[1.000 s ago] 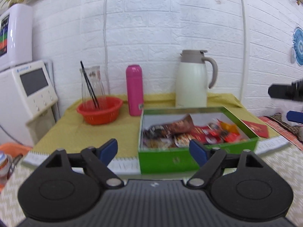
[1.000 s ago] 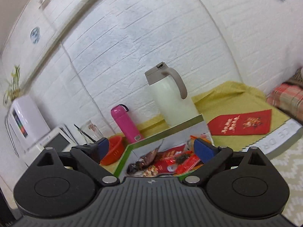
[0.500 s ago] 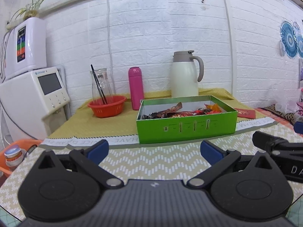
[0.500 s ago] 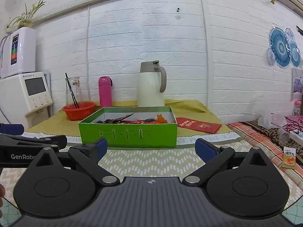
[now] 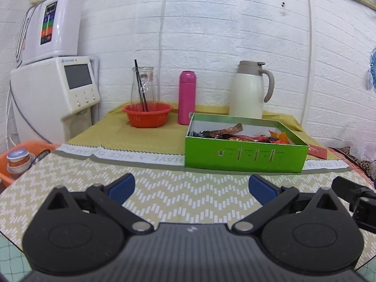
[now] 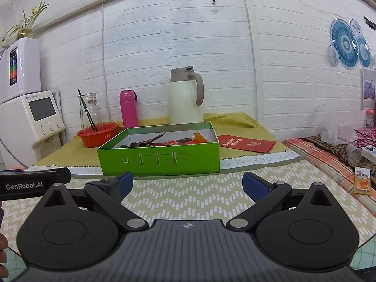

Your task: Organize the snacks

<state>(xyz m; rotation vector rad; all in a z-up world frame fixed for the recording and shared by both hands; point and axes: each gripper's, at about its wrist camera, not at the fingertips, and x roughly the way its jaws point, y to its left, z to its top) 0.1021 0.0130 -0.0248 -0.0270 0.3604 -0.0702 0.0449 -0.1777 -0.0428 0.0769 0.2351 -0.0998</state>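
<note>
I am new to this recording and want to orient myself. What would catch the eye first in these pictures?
The bright green box of snack packets stands out first, sitting near the middle of the table. Behind it by the white brick wall stand a cream thermos jug and a pink bottle, with an orange basket to their left. In front, both grippers' blue-tipped fingers are spread and hold nothing.

Box (image 5: 244, 158): bright green outside, white inside. Snacks (image 5: 237, 134): brown, red and orange wrappers. Bottle (image 5: 186, 97): pink. Jug (image 5: 246, 94): cream body, taupe lid and handle. Bowl (image 5: 147, 115): orange-red. Cloth (image 5: 141, 134): mustard yellow. Mat (image 5: 188, 195): beige with white zigzag dashes, grey-lettered white border. Envelope (image 6: 246, 143): red with gold print. Packet (image 6: 363, 183): orange. Wall (image 6: 164, 47): white brick pattern. Fans (image 6: 347, 47): blue and white rings. Left fingertips (image 5: 121, 185) and right fingertips (image 6: 255, 184): blue on black.
</note>
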